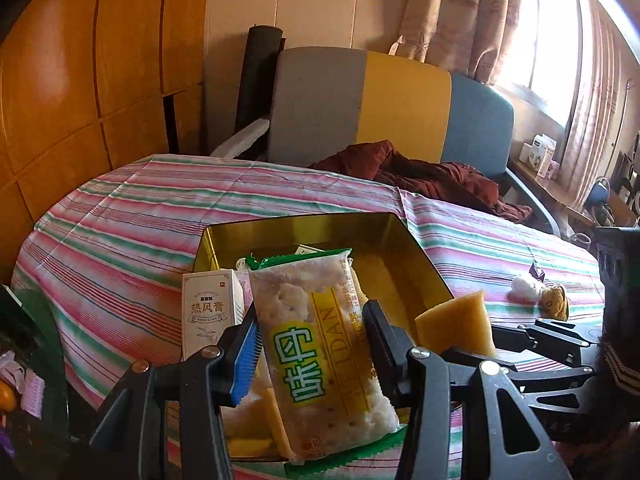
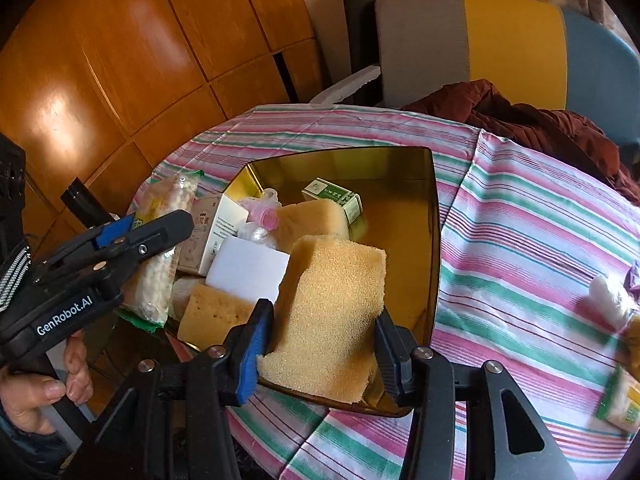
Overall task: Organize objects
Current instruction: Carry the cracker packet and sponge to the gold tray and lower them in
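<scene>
My left gripper (image 1: 316,352) is shut on a clear cracker packet (image 1: 320,320) with green ends and a yellow-green label, held upright over the near left corner of the gold tin (image 1: 304,220). My right gripper (image 2: 320,356) is shut on a yellow sponge (image 2: 332,312), tilted above the near edge of the gold tin (image 2: 436,240). The same sponge (image 1: 456,324) shows at the right of the left wrist view. In the right wrist view, the left gripper (image 2: 160,228) and its cracker packet (image 2: 156,280) stand at the tin's left side.
The tin holds a white box (image 2: 212,232), a green box (image 2: 332,196), another sponge (image 2: 312,216), a white card (image 2: 248,268) and a flat sponge (image 2: 212,312). A small bear toy (image 1: 556,300) and another packet (image 2: 620,396) lie on the striped cloth (image 2: 520,240). A chair (image 1: 360,100) stands behind.
</scene>
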A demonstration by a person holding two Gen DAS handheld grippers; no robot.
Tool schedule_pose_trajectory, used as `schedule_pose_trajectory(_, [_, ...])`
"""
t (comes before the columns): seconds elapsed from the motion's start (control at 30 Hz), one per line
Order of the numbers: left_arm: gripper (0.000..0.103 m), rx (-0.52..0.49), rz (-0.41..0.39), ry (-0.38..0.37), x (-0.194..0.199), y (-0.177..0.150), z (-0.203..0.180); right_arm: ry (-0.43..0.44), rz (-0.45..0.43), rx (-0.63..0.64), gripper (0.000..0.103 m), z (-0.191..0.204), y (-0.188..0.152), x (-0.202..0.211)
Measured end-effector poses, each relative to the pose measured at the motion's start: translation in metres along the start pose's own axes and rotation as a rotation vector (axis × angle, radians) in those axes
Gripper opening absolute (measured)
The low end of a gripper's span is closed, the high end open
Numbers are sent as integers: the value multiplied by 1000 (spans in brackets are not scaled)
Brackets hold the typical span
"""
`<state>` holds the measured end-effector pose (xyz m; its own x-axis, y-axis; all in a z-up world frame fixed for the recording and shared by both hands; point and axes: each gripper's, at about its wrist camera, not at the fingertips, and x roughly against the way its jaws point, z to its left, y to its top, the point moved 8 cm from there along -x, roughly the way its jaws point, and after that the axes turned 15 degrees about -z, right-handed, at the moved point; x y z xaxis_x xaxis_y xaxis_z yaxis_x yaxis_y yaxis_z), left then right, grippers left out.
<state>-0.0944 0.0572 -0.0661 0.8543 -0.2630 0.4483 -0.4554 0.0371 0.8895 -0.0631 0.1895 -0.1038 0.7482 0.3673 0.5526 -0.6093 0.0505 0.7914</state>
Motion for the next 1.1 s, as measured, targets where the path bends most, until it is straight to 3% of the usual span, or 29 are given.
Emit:
schedule_pose_trajectory(0.2, [47, -1, 9, -2, -5, 0, 1, -8, 8, 2, 49, -1, -2, -6])
schedule_pose_trajectory(0.37, [39, 21, 27, -13, -10, -3, 5, -12, 13, 4, 49, -2, -5, -9])
schedule_pose_trajectory(0.6, [39, 56, 11, 45, -5, 1, 31, -15, 19, -7, 49, -4, -9, -11])
schedule_pose_trajectory(0.77, [39, 57, 43, 71, -5, -14, 36, -9, 31, -6, 51, -4, -15, -14])
schedule_pose_trajectory(1.1, [39, 55, 45, 66, -4, -15, 30, -64, 51, 18, 52, -11, -22, -24])
